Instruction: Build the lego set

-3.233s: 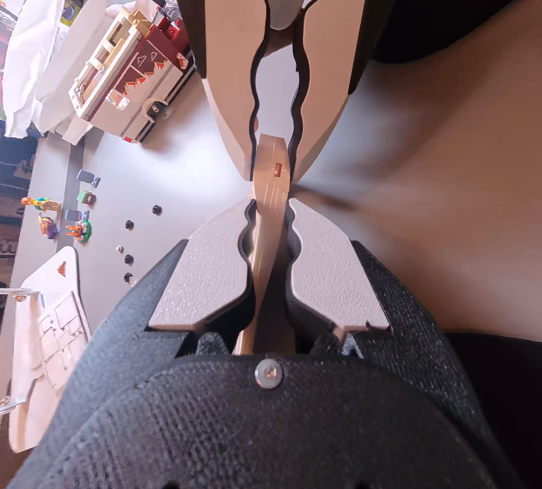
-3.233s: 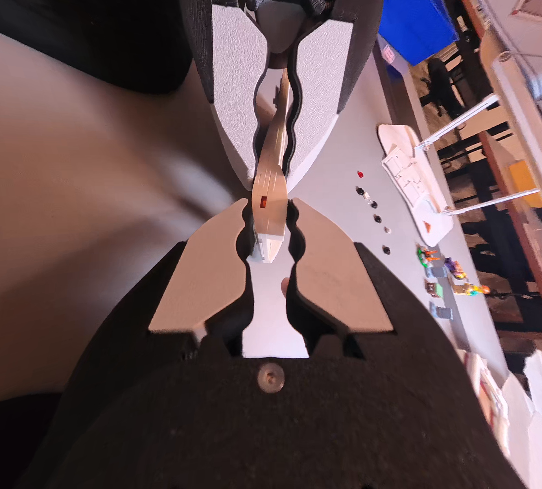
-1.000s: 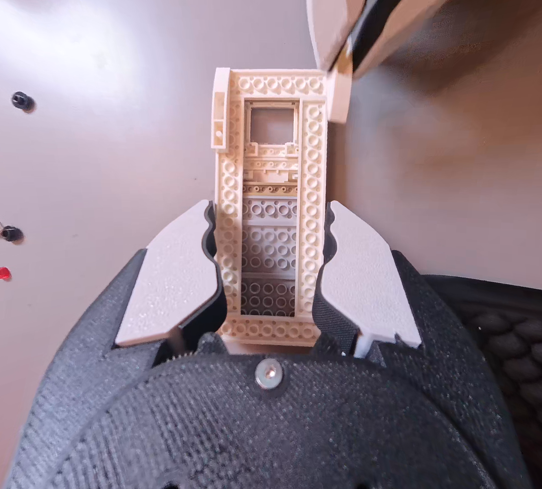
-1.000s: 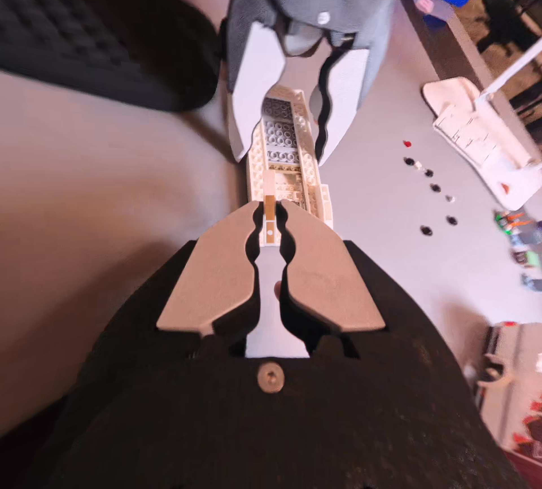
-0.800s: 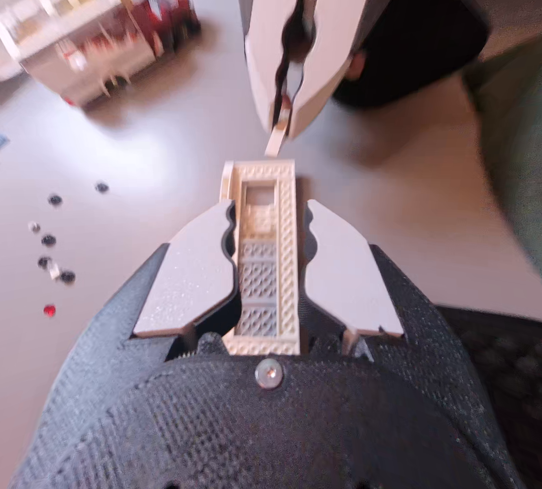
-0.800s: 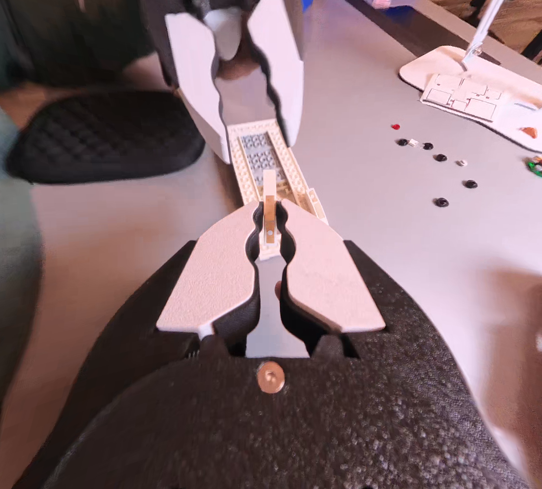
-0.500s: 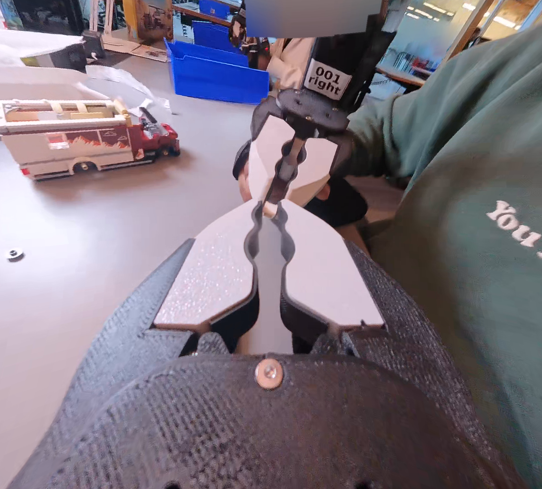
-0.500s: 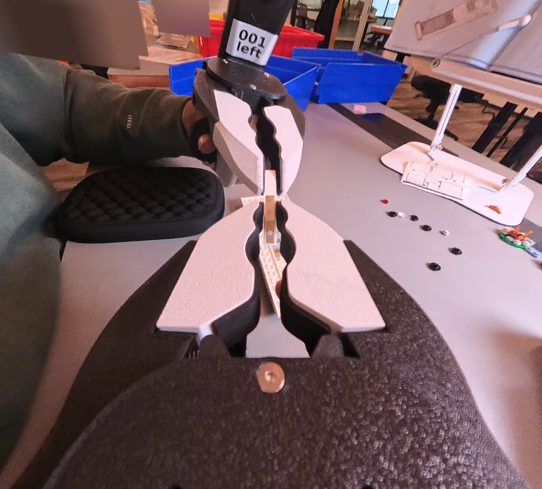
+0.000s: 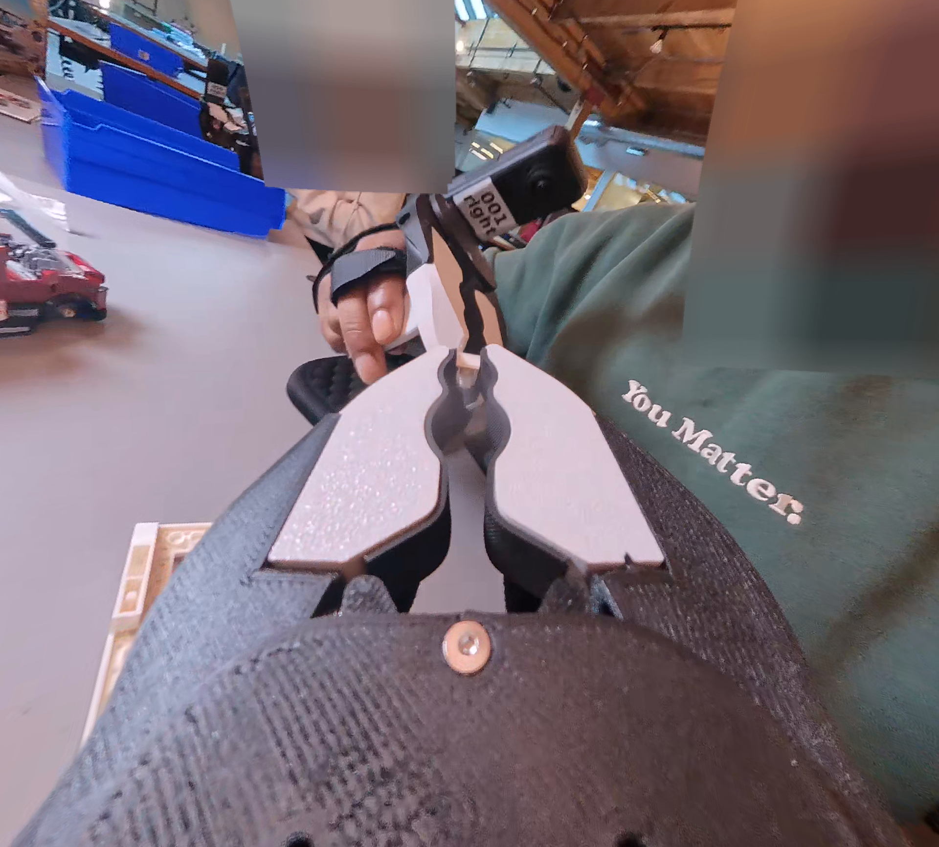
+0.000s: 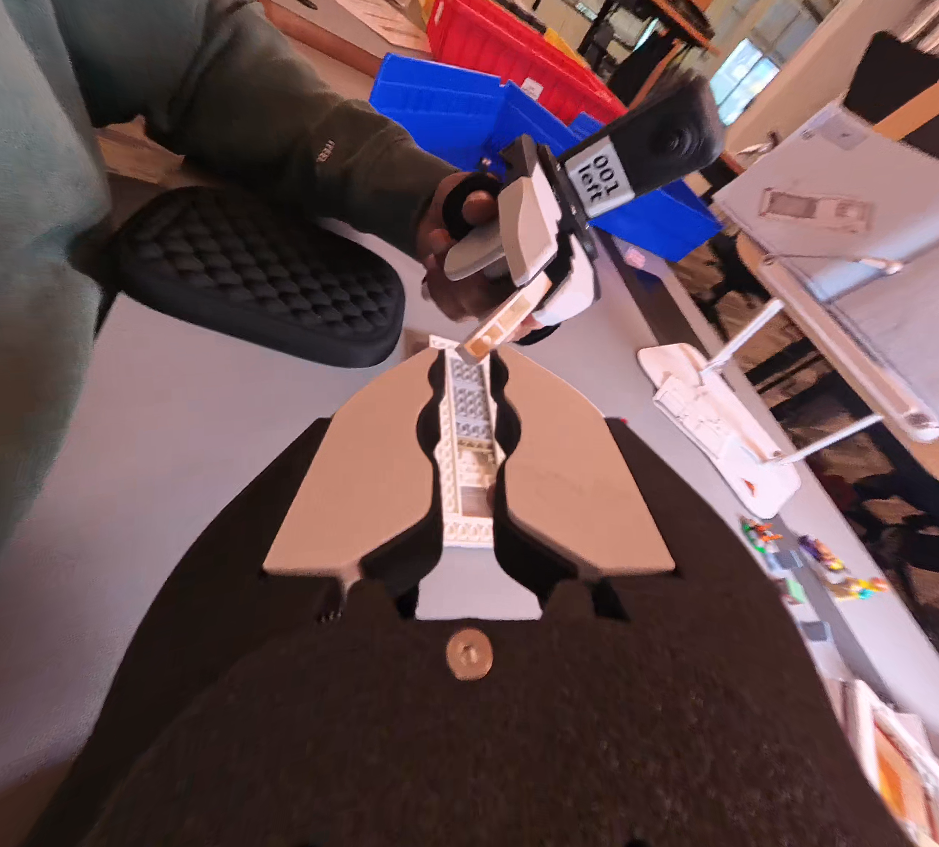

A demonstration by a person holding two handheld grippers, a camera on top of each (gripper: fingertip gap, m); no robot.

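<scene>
Left gripper: your left gripper (image 9: 466,357) is nearly shut, its pale fingers (image 9: 376,461) pinched on the short cream-and-tan brick strip (image 10: 500,322). The right wrist view shows the strip jutting out from between those fingers, slanted down towards the table.

Right gripper: your right gripper (image 10: 467,357) is parted a little and has hold of nothing. The free end of the strip sits just above its fingertips. I cannot tell whether it touches them.

Below: the long white studded brick frame with grey plates inside (image 10: 467,421) lies flat on the grey tabletop (image 9: 152,390). It shows through the gap of the right gripper, well under the pads and not gripped by them. One corner of it shows at the lower left of the left wrist view.

Around: the black quilted cushion (image 10: 254,273) sits just beside the far end of the frame. The dark red toy truck (image 9: 45,283) and the blue plastic bins (image 9: 152,161) stand well apart on your left. The white stand base (image 10: 711,431) and the small coloured toy figures (image 10: 823,563) lie off to your right.

Risk, grip: the strip is held by one end only, so a knock from the right fingertips could, I judge, twist it in the pads or flick it out.

Risk, frame: nothing pins the frame, so pressing on it off-centre could make it slide or tip on the smooth table.

Risk, crowding: the two grippers stand tip to tip, so a small wrist turn could make them collide.
</scene>
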